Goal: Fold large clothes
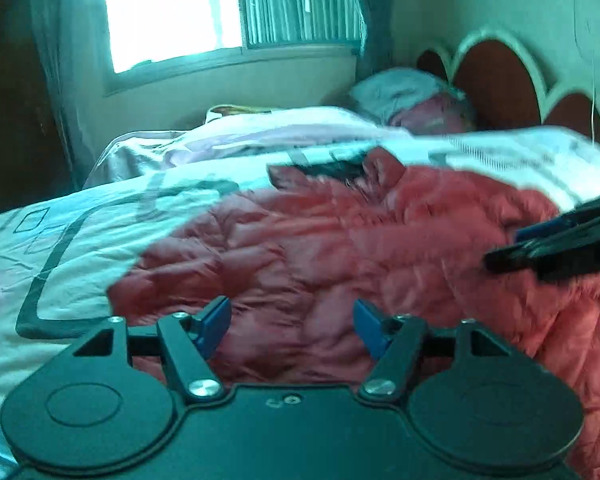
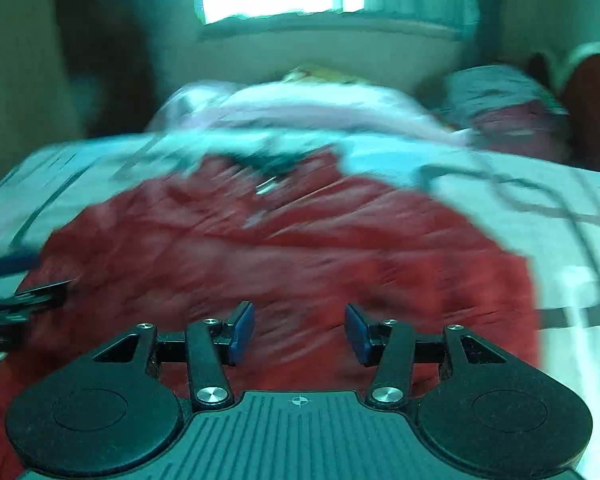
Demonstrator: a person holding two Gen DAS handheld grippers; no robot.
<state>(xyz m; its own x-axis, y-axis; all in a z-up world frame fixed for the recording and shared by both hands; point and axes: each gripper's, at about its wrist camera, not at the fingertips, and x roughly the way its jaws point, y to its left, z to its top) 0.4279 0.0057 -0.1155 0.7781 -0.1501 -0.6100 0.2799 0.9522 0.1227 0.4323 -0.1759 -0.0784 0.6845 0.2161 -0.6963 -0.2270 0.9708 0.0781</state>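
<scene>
A red quilted puffer jacket (image 1: 320, 240) lies spread on the bed, its dark collar lining at the far end. In the left wrist view my left gripper (image 1: 292, 330) hovers over the jacket's near part, jaws apart, nothing between the blue pads. The right gripper reaches in from the right edge there as black fingers (image 1: 540, 256) above the jacket. The right wrist view is blurred: the right gripper (image 2: 300, 332) is open over the same jacket (image 2: 300, 240), nothing held. The left gripper's fingers (image 2: 16, 300) show at that view's left edge.
The bed carries a white sheet (image 1: 80, 232) with grey line patterns. A pale pink blanket (image 1: 240, 136) and pillows (image 1: 412, 100) lie beyond the jacket. A red and white headboard (image 1: 500, 80) stands at the right, a bright window (image 1: 172, 12) behind.
</scene>
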